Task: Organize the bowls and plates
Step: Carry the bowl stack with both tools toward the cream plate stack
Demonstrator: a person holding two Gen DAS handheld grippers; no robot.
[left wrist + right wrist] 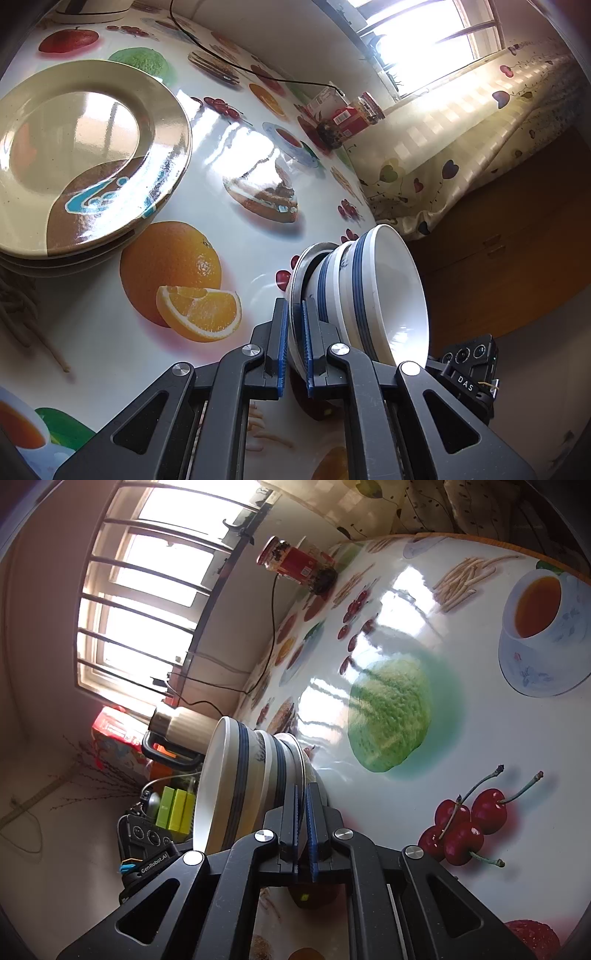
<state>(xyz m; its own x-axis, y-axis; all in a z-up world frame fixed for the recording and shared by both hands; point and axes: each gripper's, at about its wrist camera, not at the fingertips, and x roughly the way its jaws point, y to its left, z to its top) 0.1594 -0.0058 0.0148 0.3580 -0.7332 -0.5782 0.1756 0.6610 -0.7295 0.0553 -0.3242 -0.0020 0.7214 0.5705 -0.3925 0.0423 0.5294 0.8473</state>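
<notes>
**Glazed stoneware on the left, a carried stack on the right**

Beige glazed plates (88, 158) sit stacked at the left of the fruit-print table (229, 155). To their right, the left gripper (293, 343) pinches the rim of a small plate (301, 269) that carries nested blue-banded bowls (373, 291); the right gripper (303, 823) clamps the opposite rim. Both grips are narrow. The step in hand looks like a two-handed carry. Next, the stack probably needs level, matched lowering beside the plates, lest the bowls slide.
</notes>
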